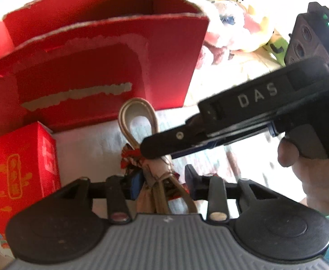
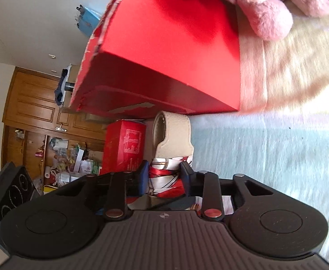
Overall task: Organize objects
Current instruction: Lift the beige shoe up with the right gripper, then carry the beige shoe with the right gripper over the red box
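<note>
- A beige handbag strap [image 1: 137,121], flat and stitched along its edges, rises in a tall narrow loop over a pale bed cover [image 1: 90,148].
- A glossy red-and-white patterned scarf [image 2: 166,181] is tied around the base of the strap; in the left wrist view it shows as a bunched knot with red, white and dark folds.
- The left gripper [image 1: 162,184] has its fingers on either side of the bag's lower straps and beige body; whether they press on it cannot be told.
- The right gripper [image 2: 164,177] is clamped on the scarf, its dark fingers pressing the silky fabric from both sides. In the left wrist view it reaches in from the right, a hand [image 1: 310,171] on its grip.
- Just behind the strap stands a large open red cardboard box [image 1: 110,67] with torn edges.
- A small red carton [image 1: 24,175] with gold print stands left of the strap.
- Pink and yellow plush toys [image 1: 238,27] lie beyond the box.
</note>
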`<state>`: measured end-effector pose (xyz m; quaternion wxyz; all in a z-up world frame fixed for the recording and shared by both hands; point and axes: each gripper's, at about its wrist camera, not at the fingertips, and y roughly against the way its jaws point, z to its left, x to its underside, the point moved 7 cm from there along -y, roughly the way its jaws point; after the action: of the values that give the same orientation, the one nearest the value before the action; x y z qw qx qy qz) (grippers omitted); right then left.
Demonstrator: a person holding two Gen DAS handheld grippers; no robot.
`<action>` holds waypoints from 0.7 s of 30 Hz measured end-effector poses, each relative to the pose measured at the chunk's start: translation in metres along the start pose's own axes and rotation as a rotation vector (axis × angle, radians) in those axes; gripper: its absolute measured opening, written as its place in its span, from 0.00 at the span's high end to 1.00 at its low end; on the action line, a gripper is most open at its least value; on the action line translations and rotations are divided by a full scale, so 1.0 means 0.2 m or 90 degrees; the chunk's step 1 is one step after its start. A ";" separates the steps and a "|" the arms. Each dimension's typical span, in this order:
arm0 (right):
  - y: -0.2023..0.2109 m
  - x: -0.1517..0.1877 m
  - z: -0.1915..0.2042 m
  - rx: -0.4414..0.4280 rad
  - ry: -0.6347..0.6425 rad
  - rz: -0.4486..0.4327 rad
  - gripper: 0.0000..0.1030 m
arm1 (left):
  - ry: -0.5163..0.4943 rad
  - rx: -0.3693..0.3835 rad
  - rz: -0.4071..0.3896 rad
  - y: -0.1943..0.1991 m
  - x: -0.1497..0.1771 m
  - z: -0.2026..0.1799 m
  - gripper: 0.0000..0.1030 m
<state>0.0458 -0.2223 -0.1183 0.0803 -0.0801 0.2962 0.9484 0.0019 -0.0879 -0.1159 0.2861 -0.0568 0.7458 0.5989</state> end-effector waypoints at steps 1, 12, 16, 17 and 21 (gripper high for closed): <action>-0.01 0.01 0.05 -0.001 0.003 -0.001 0.72 | 0.005 0.000 -0.006 0.02 -0.01 -0.01 0.70; 0.23 0.03 0.32 -0.036 0.074 -0.064 0.75 | 0.010 0.029 -0.117 0.41 -0.10 -0.03 0.71; 0.22 0.01 0.45 -0.054 0.096 -0.096 0.75 | 0.011 0.036 -0.166 0.53 -0.13 -0.02 0.71; 0.22 0.00 0.48 -0.060 0.101 -0.105 0.75 | 0.009 0.035 -0.177 0.56 -0.15 -0.03 0.71; 0.24 -0.06 0.58 -0.085 0.123 -0.139 0.75 | -0.009 0.020 -0.225 0.67 -0.23 -0.01 0.71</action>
<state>0.0360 -0.1962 0.0044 0.1482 -0.2081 0.2283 0.9395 -0.0184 -0.0643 0.0220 0.3934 -0.1785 0.7311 0.5281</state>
